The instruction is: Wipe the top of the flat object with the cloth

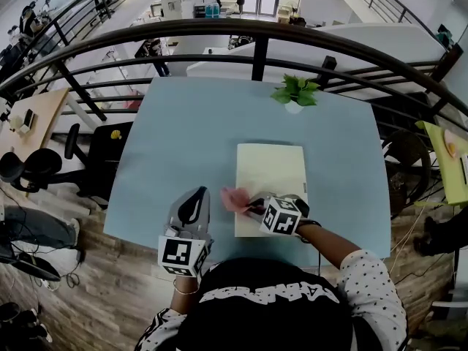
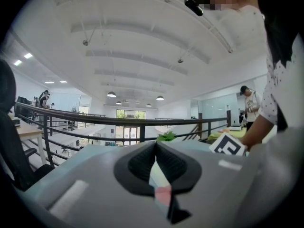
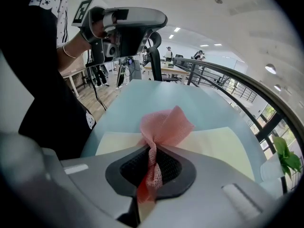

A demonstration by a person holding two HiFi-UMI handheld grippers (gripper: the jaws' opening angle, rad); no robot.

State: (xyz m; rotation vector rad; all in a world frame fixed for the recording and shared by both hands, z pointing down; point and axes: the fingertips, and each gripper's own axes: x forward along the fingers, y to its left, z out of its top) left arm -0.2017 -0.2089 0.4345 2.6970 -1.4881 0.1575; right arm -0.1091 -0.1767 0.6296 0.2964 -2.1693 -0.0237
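Note:
A pale yellow flat board [image 1: 269,172] lies on the light blue table [image 1: 190,130], right of the middle. My right gripper [image 1: 250,206] sits at the board's near-left corner, shut on a pink mesh cloth [image 1: 235,198] that bunches out over the board's left edge. In the right gripper view the cloth [image 3: 164,126] is pinched between the jaws of that gripper [image 3: 153,150], with the board [image 3: 216,145] just beneath. My left gripper [image 1: 195,196] hovers over the table's near edge, left of the cloth, shut and holding nothing [image 2: 155,147].
A small potted plant [image 1: 295,93] stands at the table's far side, just beyond the board. A dark railing [image 1: 256,50] curves round behind the table. Bare table surface lies left of the board. The left gripper [image 3: 126,25] shows high up in the right gripper view.

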